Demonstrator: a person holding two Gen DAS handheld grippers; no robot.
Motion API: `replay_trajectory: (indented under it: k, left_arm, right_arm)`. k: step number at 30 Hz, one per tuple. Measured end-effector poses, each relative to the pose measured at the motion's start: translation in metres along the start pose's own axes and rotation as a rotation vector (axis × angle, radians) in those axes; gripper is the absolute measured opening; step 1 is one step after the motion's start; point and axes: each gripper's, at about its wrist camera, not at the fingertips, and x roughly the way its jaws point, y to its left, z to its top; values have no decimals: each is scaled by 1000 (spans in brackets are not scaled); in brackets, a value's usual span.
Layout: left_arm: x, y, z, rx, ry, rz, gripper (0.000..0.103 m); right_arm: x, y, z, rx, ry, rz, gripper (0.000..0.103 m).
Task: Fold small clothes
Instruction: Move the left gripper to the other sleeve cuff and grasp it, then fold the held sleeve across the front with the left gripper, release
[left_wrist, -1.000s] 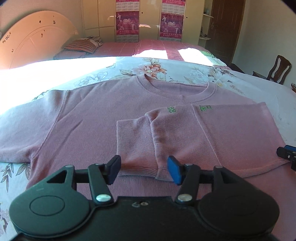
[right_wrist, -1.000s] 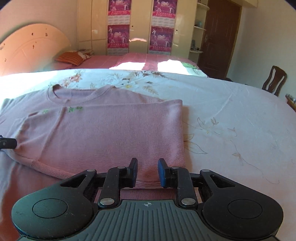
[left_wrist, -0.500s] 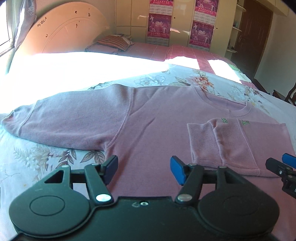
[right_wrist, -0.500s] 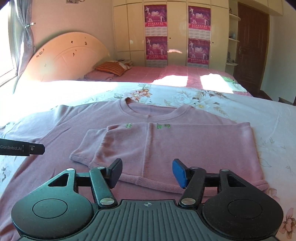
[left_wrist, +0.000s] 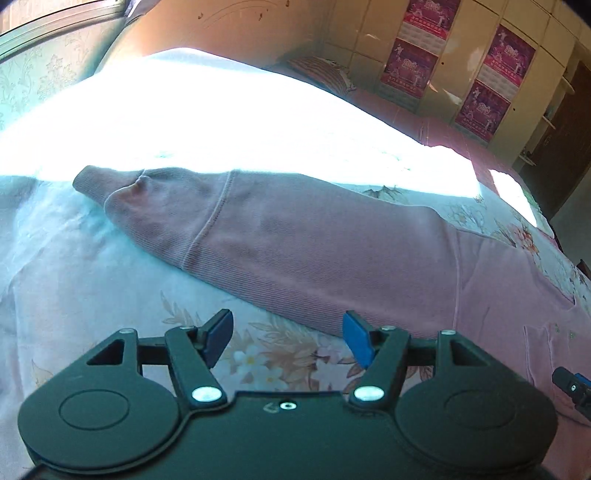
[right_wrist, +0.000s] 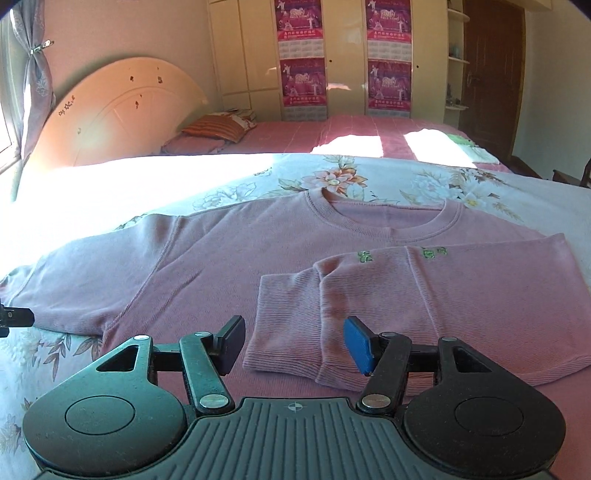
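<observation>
A pink long-sleeved sweater (right_wrist: 229, 266) lies flat on the floral bedsheet, neck away from me. Its right side and sleeve (right_wrist: 436, 295) are folded over the body, cuff (right_wrist: 280, 328) near the middle. The other sleeve (left_wrist: 280, 240) stretches out unfolded to the left, its cuff (left_wrist: 99, 181) at the sunlit edge. My left gripper (left_wrist: 288, 339) is open and empty, just short of that sleeve's lower edge. My right gripper (right_wrist: 293, 343) is open and empty, hovering by the folded cuff. The left gripper's tip (right_wrist: 14, 319) shows at the right wrist view's left edge.
The floral bedsheet (right_wrist: 44, 354) covers the bed. A curved headboard (right_wrist: 122, 110), a striped pillow (right_wrist: 218, 127) and a pink second bed (right_wrist: 369, 129) lie beyond. Wardrobe doors with posters (right_wrist: 303, 81) stand at the back. Strong sunlight washes out the sheet's far left.
My left gripper has swung left from the folded part to the outstretched sleeve. My right gripper has moved left from the sweater's right edge to the folded cuff and opened wider.
</observation>
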Motion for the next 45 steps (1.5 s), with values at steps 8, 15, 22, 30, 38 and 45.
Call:
replay_trajectory:
  k: [8,15,22,30,38,45]
  left_arm:
    - [24,81,24,-256,-17,-8,62]
    - [48,116,36,-412,-102,-113,60]
    - [58,115,38,-438,-187,-124,41]
    - [52,114,38,-431,-210,-125,6]
    - [-5,26,54,-151,-324,-251,5]
    - [-35,-113,24,178,-309,-445,5]
  right_arm:
    - [18,23,-2,-5,24,-21,59]
    - [30,21,-1,5,38,-66,59]
    - [38,16,-1,14,40,-87,59]
    - [22,12,5,25,-47,-124,59]
    - [47,-4,-10,29,56,-66,59]
    - [15,-49,-3,149,4,18,59]
